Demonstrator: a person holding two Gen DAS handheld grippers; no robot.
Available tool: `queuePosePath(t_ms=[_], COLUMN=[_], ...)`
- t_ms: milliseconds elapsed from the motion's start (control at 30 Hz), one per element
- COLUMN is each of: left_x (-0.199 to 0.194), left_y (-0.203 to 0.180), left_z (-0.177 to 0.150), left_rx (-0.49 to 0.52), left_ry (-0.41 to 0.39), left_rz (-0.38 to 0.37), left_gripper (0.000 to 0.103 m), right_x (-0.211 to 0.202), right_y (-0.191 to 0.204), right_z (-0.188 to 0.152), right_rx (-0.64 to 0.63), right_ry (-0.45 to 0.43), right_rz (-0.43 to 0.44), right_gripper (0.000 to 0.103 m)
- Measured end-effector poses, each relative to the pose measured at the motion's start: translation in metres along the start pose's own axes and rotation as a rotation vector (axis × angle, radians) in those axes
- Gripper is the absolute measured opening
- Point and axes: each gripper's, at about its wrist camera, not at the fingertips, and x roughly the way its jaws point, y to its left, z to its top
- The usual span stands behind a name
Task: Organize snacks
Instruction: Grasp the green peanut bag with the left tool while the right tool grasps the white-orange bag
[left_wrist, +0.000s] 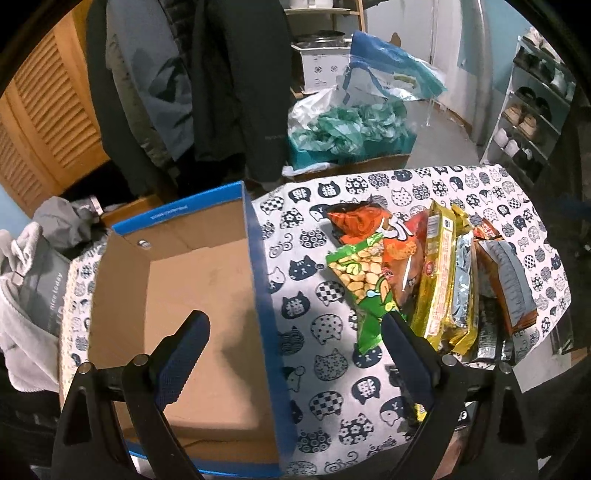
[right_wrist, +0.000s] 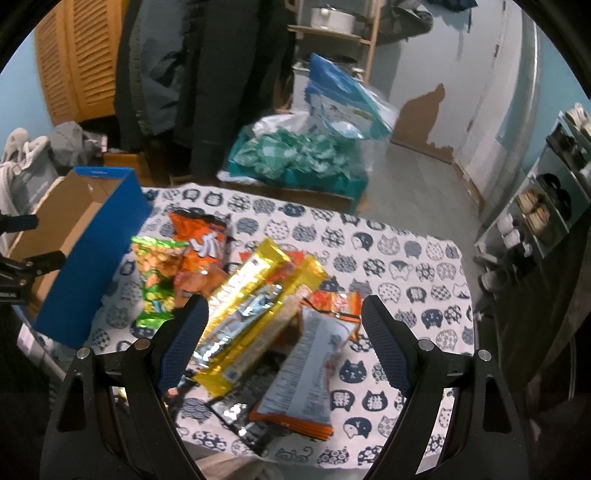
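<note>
An empty blue cardboard box (left_wrist: 207, 280) stands on the left of the cat-print tablecloth (left_wrist: 321, 369); it also shows in the right wrist view (right_wrist: 92, 254). A pile of snack packets lies to its right: a green peanut bag (left_wrist: 364, 284), an orange bag (left_wrist: 373, 225), a gold packet (left_wrist: 439, 273). In the right wrist view the green bag (right_wrist: 155, 280), gold packet (right_wrist: 251, 317) and an orange-edged packet (right_wrist: 310, 373) lie under my right gripper (right_wrist: 284, 314). My left gripper (left_wrist: 295, 321) is open, straddling the box's right wall. My right gripper is open and empty above the pile.
Hanging coats (left_wrist: 207, 81) and a louvred wooden door (left_wrist: 44, 122) are behind the table. A box of teal bags (left_wrist: 351, 129) sits on the floor beyond. A shoe rack (left_wrist: 532, 122) stands at the right. Grey clothes (left_wrist: 26, 288) lie left of the box.
</note>
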Motion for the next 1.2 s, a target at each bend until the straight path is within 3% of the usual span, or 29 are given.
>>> queuePosePath(t_ms=[400,833,1100,1200], left_x=[0.046,0.112,0.145,0.152], left_y=[-0.030,-0.045,-0.054,-0.056], left_z=[0.008,0.012,0.018,0.017], left_rx=[0.007,-0.081,-0.112,-0.112], left_ry=[0.121,0.271,0.312,0.316], left_rz=[-0.053,-0.081,-0.095,-0.118], left_gripper=[0.095,0.095,0.095,0.094], right_x=[0.055,0.111,0.135,0.141], right_y=[-0.037,-0.046,-0.049,-0.048], right_z=[-0.028,-0.053,-0.062,-0.066], right_rx=[0.092,0.127,0.158,0.156], right_ry=[0.152,0.294,0.353,0.368], right_rz=[-0.017,0.011,0.057,0.075], right_gripper=[0.083,0.083,0.083,0.062])
